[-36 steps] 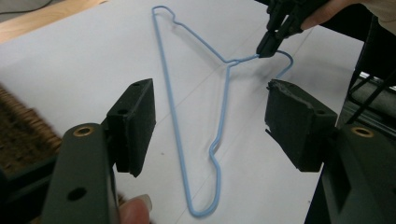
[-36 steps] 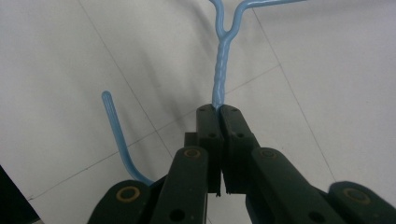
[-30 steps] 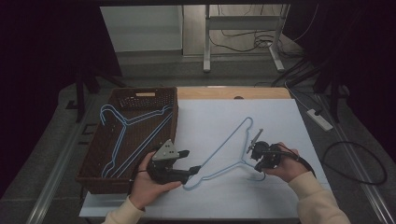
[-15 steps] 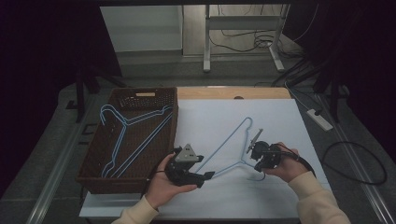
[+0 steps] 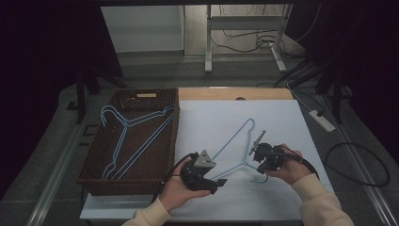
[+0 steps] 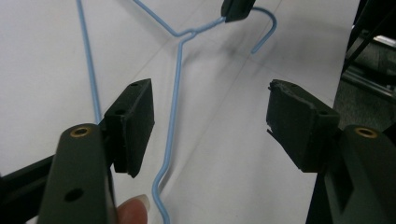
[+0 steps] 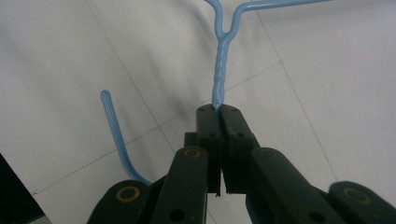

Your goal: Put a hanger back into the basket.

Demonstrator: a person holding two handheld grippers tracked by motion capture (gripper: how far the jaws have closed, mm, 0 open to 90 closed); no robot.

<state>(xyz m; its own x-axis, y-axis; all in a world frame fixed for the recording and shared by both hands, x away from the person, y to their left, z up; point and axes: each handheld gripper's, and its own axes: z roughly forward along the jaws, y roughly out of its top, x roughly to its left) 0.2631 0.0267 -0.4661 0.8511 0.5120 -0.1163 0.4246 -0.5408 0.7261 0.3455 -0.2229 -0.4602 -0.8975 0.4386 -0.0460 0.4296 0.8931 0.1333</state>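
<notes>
The white table (image 5: 282,113) spreads across the high view, and at its nine o'clock side sits the brown wicker basket (image 5: 141,100) with two more pale blue hangers (image 5: 124,136) lying inside. Out on the white surface, toward five o'clock from the middle, lies the blue wire hanger (image 5: 234,141), its triangle pointing up toward twelve and its hook curling down at the right hand's side.

Over at four o'clock the right gripper (image 5: 259,153) has its jaws pressed tight together on the hanger's neck; in the right gripper view (image 7: 218,112) the twisted wire rises straight out from between the pads toward twelve o'clock, with the hook (image 7: 114,135) curving away at nine.

Down at six o'clock the left gripper (image 5: 219,182), in the person's left hand (image 5: 176,190), comes in low by the hanger's lower arm. In the left gripper view (image 6: 210,121) the jaws stand wide apart, holding nothing: the blue wire runs up between them, just beside the left pad (image 6: 135,123), well clear of the right pad. A fingertip (image 6: 133,207) peeks in at six o'clock.
</notes>
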